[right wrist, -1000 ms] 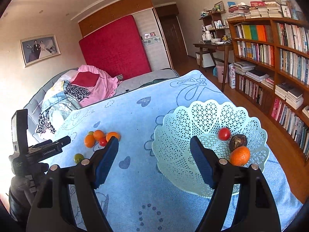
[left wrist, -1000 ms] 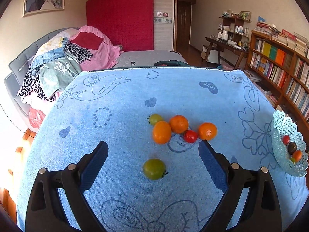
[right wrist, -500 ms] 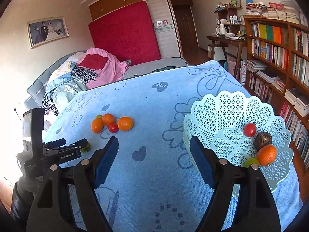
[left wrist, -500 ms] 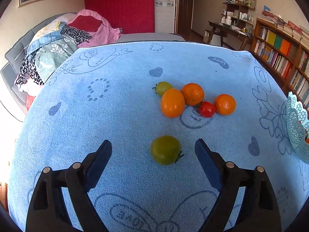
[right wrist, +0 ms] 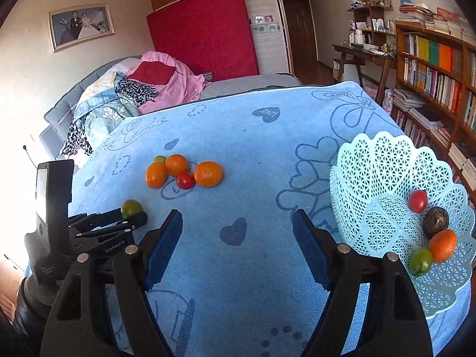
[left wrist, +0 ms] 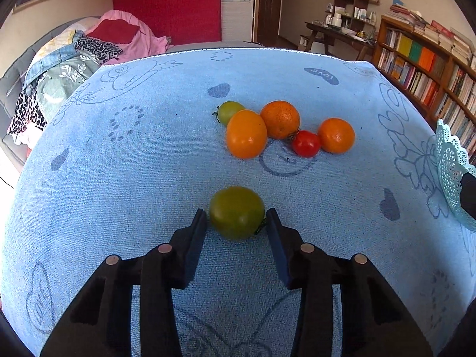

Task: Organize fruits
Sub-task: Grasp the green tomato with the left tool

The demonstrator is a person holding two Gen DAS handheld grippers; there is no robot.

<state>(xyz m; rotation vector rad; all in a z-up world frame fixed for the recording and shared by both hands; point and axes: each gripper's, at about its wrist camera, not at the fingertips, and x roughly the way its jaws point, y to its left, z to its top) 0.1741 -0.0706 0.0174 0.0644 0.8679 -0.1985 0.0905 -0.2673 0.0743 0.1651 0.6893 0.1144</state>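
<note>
Fingers of left gripper just closed in, pads touching both sides of green tomato.
Right gripper wide open, empty, above terry-cloth counter. Smooth, round tomato resting on cloth, near oranges; latticed plastic basket to right.

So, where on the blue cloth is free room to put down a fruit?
Free: the cloth between the fruit cluster and the lace basket, also the near stretch under the open right gripper. Crowded: the cluster itself, and the spot where the left gripper closes on the green tomato.
</note>
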